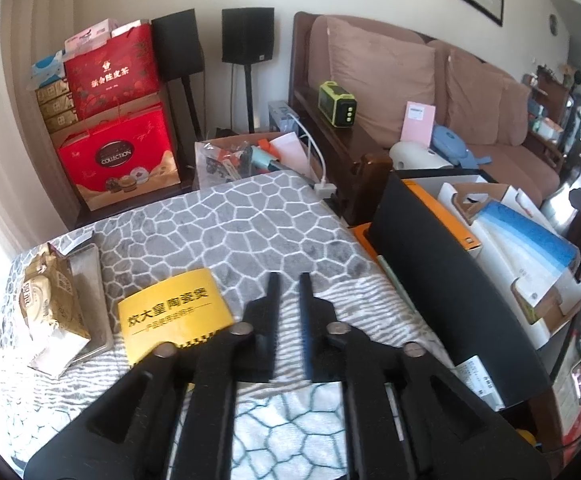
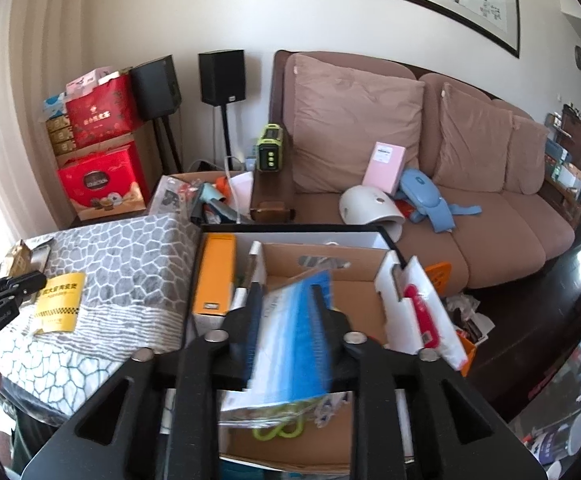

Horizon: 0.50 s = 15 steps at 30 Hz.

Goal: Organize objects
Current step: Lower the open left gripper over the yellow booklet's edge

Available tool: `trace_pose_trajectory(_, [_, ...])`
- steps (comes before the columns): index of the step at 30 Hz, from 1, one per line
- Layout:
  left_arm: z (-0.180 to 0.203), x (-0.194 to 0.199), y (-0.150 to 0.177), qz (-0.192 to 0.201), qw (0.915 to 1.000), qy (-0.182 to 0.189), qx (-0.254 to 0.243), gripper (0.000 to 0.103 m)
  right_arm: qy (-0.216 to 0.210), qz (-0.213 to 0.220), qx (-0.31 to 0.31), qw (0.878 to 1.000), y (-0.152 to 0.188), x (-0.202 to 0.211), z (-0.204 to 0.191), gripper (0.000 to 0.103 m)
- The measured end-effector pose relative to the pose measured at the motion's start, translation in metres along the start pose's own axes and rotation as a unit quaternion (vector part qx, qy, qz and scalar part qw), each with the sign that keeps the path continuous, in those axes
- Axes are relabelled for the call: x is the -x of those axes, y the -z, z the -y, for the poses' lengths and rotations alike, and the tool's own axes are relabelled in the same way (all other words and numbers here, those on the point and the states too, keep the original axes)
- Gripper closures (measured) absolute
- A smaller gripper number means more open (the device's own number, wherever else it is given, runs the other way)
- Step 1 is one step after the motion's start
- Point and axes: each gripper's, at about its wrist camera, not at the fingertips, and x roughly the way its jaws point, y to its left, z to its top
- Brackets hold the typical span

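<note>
Only clear English is "COLLECTION" on the red gift box (image 1: 118, 160), left of frame; the yellow paper booklet (image 1: 172, 314) carries Chinese characters.

Bright daylight from the left — fisheye-warped edges, blurred foreground.

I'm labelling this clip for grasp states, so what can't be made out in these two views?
- Right wrist view: whether the right gripper pinches the blue-and-white package or hangs over it; motion blur smears both.
- Left wrist view: the lower edge of the yellow booklet, hidden behind the left gripper.
- Right wrist view: what lies under the package in the cardboard box.
</note>
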Motion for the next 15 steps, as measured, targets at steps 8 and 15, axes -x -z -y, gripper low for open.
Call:
trace_pose_trajectory(8, [-0.024,0.009,0.005,0.029,0.9995,-0.014,-0.001,0.035,-0.02,-0.007,0.039,0.999,0.003,-0.016,-0.042,0.03])
trace_pose_trajectory(15, [-0.056,0.023,0.015,0.091,0.9946,-0.049,0.014,0.0,-0.002,-0.016,0.083,0.996,0.013,-0.034,-0.074,0.017])
